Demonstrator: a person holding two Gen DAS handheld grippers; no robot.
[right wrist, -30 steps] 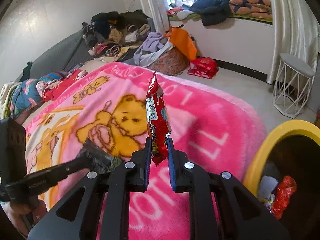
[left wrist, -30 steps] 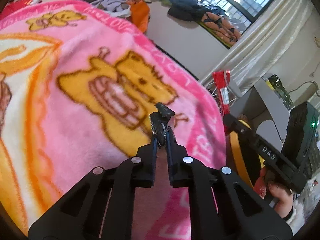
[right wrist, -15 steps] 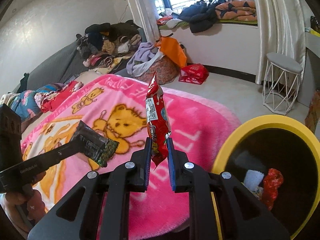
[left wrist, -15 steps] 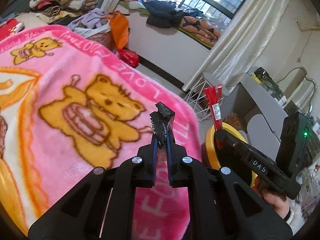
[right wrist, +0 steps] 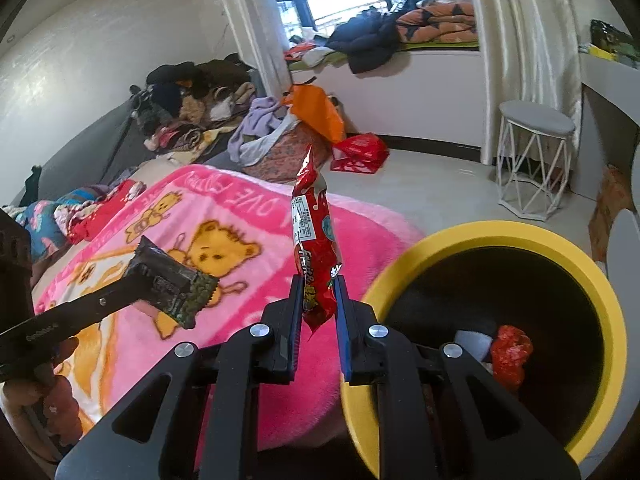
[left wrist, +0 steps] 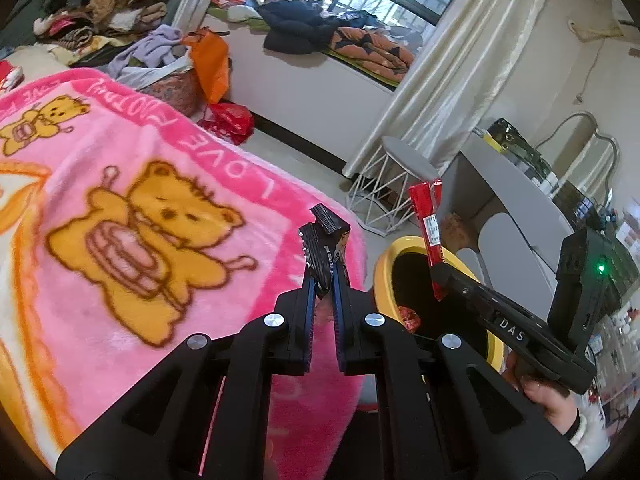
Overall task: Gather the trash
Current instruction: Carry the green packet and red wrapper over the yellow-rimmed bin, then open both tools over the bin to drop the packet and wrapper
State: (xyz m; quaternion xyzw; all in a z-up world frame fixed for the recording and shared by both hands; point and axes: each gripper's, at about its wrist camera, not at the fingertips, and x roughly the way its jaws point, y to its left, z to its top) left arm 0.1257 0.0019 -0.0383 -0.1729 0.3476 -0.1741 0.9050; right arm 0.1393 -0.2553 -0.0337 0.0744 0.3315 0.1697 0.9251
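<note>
1. The left gripper [left wrist: 323,276] is clamped on a crumpled dark wrapper [left wrist: 325,240], its two fingers closed tight against the packet, which sticks up above the tips over the edge of a pink teddy-bear blanket [left wrist: 120,184].
2. In the right wrist view the same dark wrapper [right wrist: 172,282] shows at the end of the left tool, held in the air above the blanket [right wrist: 224,240].
3. The right gripper [right wrist: 318,304] grips the lower end of a tall red snack packet [right wrist: 314,240], which stands nearly upright between the narrowly parted fingers.
4. From the left wrist view, the red snack packet [left wrist: 430,228] rises above a yellow-rimmed bin [left wrist: 386,268] set just beside the bed.
5. The bin [right wrist: 612,320] sits just to the right of the right gripper; a crumpled red wrapper [right wrist: 510,354] and a white scrap [right wrist: 472,342] lie in its dark inside.
6. Behind, a white wire-legged stool [right wrist: 534,160] stands by the cream curtain [right wrist: 528,52], and clothes are heaped along the far wall and the window ledge.
</note>
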